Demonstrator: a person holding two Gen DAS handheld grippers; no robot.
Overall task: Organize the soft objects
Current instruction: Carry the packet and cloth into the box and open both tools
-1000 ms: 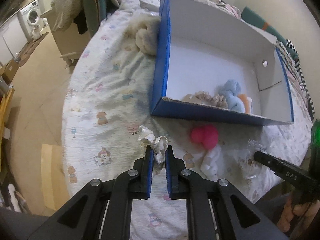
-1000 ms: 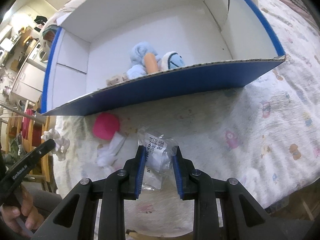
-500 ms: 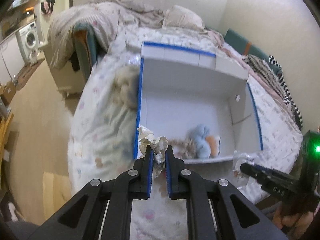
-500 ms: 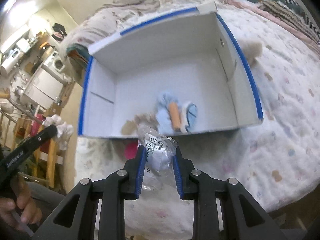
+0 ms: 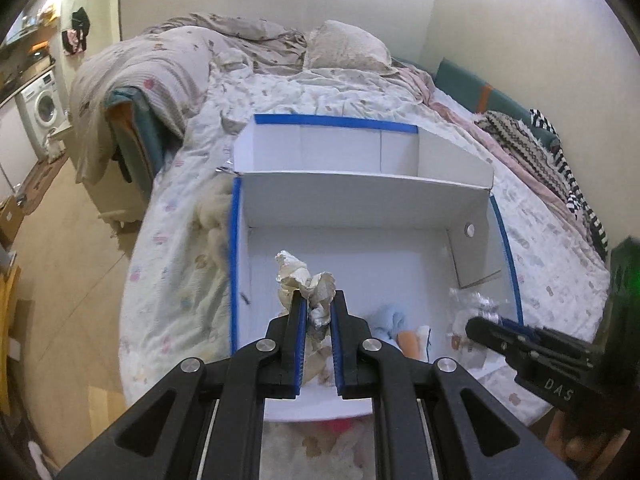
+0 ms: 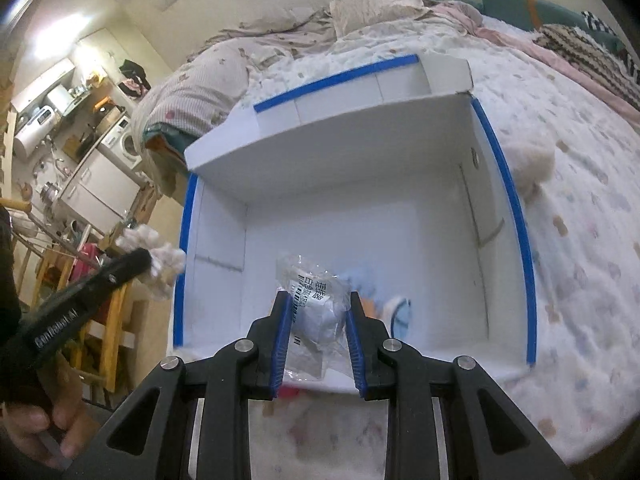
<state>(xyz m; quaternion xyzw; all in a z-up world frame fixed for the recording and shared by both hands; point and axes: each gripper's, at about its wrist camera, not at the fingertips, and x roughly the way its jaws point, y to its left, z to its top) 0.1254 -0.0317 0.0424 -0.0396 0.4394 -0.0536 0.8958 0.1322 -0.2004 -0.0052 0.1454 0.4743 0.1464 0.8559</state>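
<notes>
left gripper is clamping a crumpled cream scrunchie between its blue pads; the fabric is bunching up and to the left of the fingertips, long axis running roughly along the fingers and leaning left. gripper is reaching forward, angled down over the near left part of the white box, above the box floor. in the right wrist view the same gripper is entering from the left edge, a hand gripping its handle.

inside the box near the front wall: a light blue soft item and an orange one are lying side by side.

right gripper is squeezing a clear plastic packet holding something white, label facing up, packet standing roughly along the fingers. it is hovering over the box's near middle, pointing forward and down.

box is sitting on the patterned bedspread.
</notes>
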